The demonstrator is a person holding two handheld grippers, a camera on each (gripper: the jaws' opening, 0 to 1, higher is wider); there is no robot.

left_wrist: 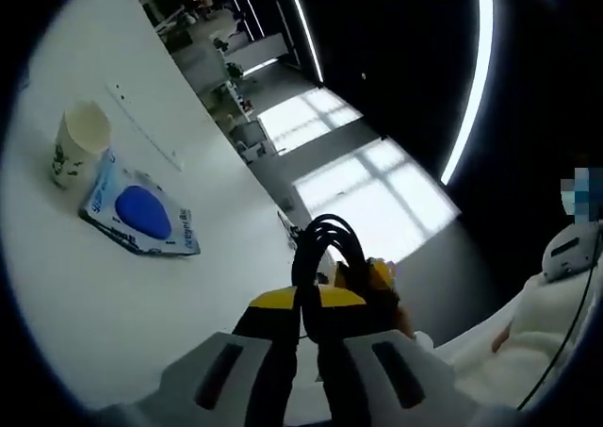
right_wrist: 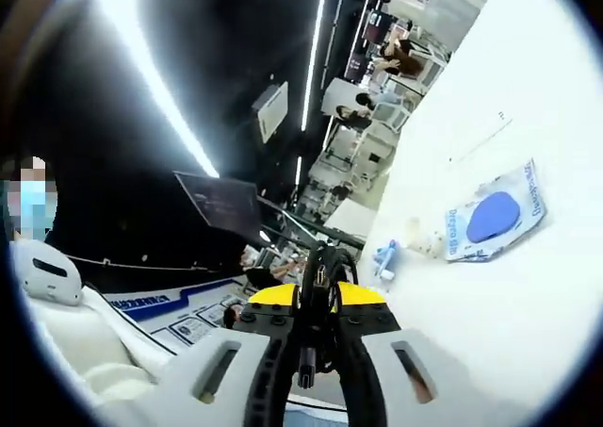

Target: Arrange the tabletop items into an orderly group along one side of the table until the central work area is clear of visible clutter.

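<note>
- Our left tool [left_wrist: 311, 300] has its jaws drawn narrow around a loop of black cable [left_wrist: 327, 243] that arches up between them. It hangs over the near edge of the white table [left_wrist: 113, 304].
- Our right tool [right_wrist: 320, 300] also looks closed down on something dark and thin, possibly the same cable; we cannot tell for sure.
- Well apart from both tools, a paper cup [left_wrist: 77, 142] stands upright, just beside a flat packet with a blue oval [left_wrist: 141, 215]. A thin pen-like stick [left_wrist: 143, 125] lies behind them.
- We judge the cup and packet already form the group.
- We should carry the cable low towards that side, set it next to the packet without nudging the cup, and keep its loop tidy when we let go.
</note>
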